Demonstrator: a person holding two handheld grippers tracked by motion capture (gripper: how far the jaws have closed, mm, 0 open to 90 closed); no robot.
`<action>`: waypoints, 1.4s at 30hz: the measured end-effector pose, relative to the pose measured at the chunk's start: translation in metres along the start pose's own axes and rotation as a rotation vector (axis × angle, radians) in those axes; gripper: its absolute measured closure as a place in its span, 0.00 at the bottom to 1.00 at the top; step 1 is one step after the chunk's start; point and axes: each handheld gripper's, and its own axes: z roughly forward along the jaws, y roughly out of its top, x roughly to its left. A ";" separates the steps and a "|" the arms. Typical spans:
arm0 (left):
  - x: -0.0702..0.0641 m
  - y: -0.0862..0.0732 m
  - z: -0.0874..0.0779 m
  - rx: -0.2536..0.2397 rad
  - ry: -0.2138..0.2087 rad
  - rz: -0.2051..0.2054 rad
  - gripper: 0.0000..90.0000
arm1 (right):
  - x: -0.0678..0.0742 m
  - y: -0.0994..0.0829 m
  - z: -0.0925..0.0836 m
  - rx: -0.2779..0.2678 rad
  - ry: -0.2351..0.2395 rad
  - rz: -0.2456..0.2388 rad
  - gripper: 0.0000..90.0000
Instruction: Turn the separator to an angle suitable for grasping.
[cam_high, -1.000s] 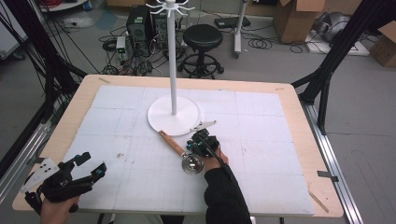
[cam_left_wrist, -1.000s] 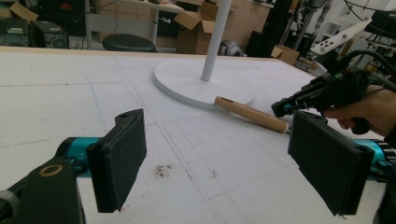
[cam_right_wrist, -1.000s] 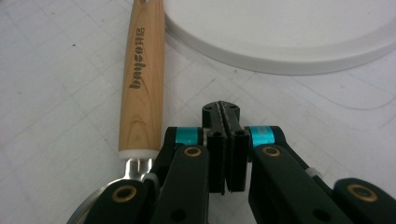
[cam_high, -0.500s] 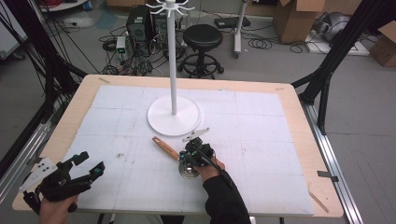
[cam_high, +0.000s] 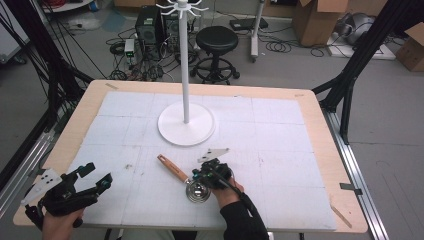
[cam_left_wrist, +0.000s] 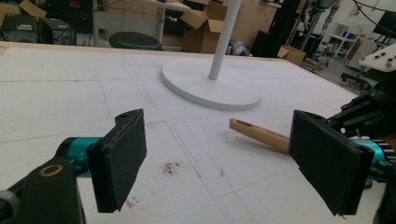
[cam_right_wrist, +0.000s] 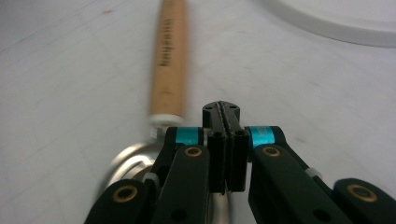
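A ladle with a wooden handle (cam_high: 171, 167) and a small metal bowl (cam_high: 196, 191) lies on the white mat at the front middle. My right gripper (cam_high: 199, 178) sits at the bowl end with its jaws pressed together; in the right gripper view the right gripper (cam_right_wrist: 222, 110) is pinched over the bowl's rim (cam_right_wrist: 122, 161), and the handle (cam_right_wrist: 170, 60) runs away ahead of it. My left gripper (cam_high: 99, 173) is held at the front left corner, open with nothing between its pads (cam_left_wrist: 117, 161). In the left gripper view the handle (cam_left_wrist: 259, 134) lies beyond the far pad.
A white coat-stand with a round base (cam_high: 197, 134) and a tall pole (cam_high: 184, 65) stands mid-table, just behind the ladle. The same base (cam_left_wrist: 210, 91) lies ahead of the left gripper. The white mat (cam_high: 280, 150) stretches off to the right; the table's wooden edge (cam_high: 350, 220) frames it.
My right gripper has moved left and toward the front edge, and the ladle has come along with it, away from the stand's base. The left gripper has stayed put.
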 end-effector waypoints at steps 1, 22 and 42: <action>0.000 0.000 0.000 0.002 0.000 0.001 0.22 | -0.006 -0.003 -0.005 -0.005 -0.017 0.019 0.99; 0.000 -0.001 0.002 0.016 0.011 0.000 0.22 | 0.025 -0.031 -0.013 0.023 0.089 -0.013 0.99; 0.001 -0.002 0.004 0.035 -0.005 0.004 0.28 | 0.034 -0.026 -0.021 -0.029 0.102 -0.029 0.99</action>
